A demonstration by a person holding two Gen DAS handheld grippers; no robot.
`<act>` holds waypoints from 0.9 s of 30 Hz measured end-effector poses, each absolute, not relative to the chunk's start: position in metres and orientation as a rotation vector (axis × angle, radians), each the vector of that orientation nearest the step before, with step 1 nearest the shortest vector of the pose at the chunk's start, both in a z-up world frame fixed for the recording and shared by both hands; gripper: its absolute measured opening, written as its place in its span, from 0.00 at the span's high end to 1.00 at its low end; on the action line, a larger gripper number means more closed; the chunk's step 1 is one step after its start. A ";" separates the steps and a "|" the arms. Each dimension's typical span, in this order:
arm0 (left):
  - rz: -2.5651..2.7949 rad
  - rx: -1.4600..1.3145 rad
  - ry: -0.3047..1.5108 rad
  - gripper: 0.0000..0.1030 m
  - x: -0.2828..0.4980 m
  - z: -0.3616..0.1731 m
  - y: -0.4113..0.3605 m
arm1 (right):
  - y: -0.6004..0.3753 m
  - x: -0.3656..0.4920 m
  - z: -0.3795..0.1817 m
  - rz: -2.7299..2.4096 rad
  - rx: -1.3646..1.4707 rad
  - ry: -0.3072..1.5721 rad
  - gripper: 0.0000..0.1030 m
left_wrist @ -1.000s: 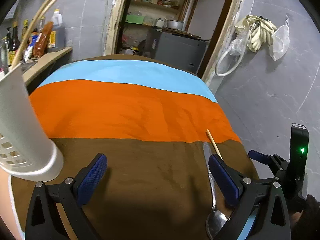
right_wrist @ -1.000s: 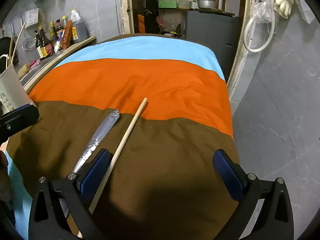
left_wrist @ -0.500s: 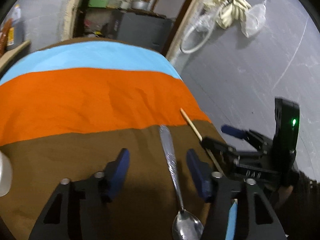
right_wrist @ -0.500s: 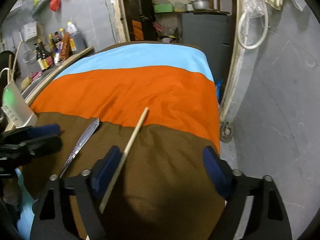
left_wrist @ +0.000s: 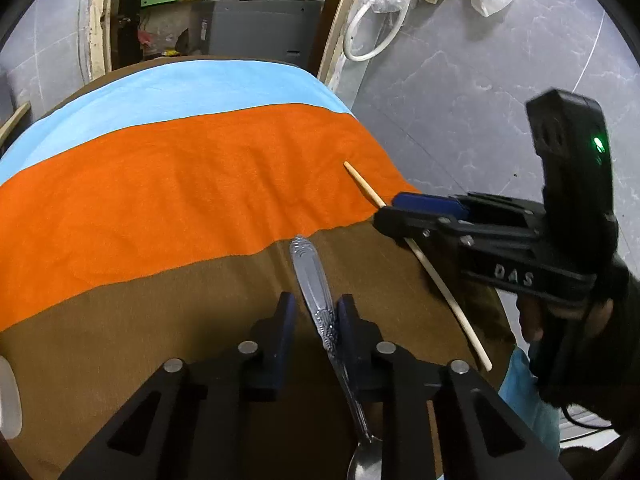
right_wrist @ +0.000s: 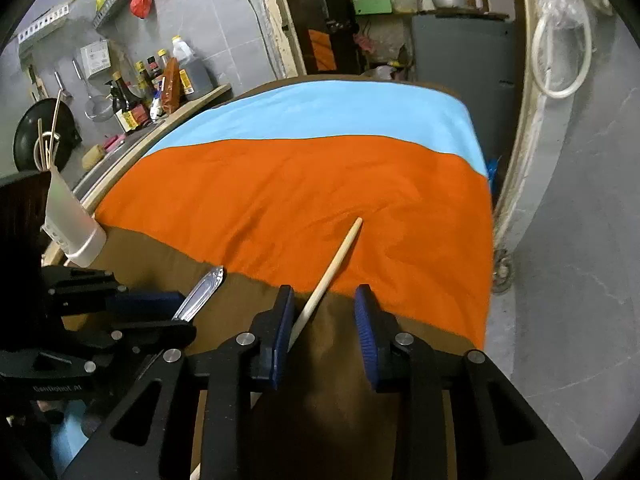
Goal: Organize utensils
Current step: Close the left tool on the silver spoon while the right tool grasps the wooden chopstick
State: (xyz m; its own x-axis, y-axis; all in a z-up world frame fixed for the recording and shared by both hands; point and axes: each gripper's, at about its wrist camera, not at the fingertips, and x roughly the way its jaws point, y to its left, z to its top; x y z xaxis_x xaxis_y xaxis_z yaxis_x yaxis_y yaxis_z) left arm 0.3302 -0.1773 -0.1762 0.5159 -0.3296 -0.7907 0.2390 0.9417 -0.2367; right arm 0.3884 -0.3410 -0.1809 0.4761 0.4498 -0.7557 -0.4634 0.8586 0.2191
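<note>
A metal spoon (left_wrist: 316,280) lies on the brown band of the striped cloth (left_wrist: 160,200), bowl toward me. My left gripper (left_wrist: 316,312) straddles its handle with the jaws closing; the handle rests against the right pad, and a gap shows at the left pad. A wooden chopstick (right_wrist: 340,252) lies across the orange and brown bands. My right gripper (right_wrist: 324,312) straddles it, jaws closing, with the stick against the left pad and a gap on the right. Each gripper shows in the other's view: right gripper (left_wrist: 404,212), left gripper (right_wrist: 176,316). A white holder (right_wrist: 76,232) has chopsticks (right_wrist: 48,148) in it.
The holder stands at the table's left edge, and its rim (left_wrist: 8,392) shows in the left wrist view. Behind it a counter carries bottles (right_wrist: 160,88) and a wok (right_wrist: 32,132). The cloth drops off at the right to grey floor (right_wrist: 580,280). A grey cabinet (left_wrist: 256,28) stands beyond the table.
Both grippers came forward and down over the utensils, and both jaws narrowed from wide. The left one swung right onto the spoon, so the holder slid almost out of its view.
</note>
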 end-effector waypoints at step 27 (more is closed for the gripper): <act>-0.348 -0.284 1.038 0.98 0.320 -0.157 -0.154 | -0.313 0.388 -0.181 0.567 0.251 1.095 0.96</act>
State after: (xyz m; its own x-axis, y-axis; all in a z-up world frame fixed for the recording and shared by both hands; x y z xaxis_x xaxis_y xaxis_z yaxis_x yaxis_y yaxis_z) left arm 0.3203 -0.1544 -0.1569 0.4620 -0.4111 -0.7859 0.1465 0.9093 -0.3895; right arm 0.3884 -0.3131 -0.1809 0.3348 0.5490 -0.7659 -0.3086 0.8318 0.4614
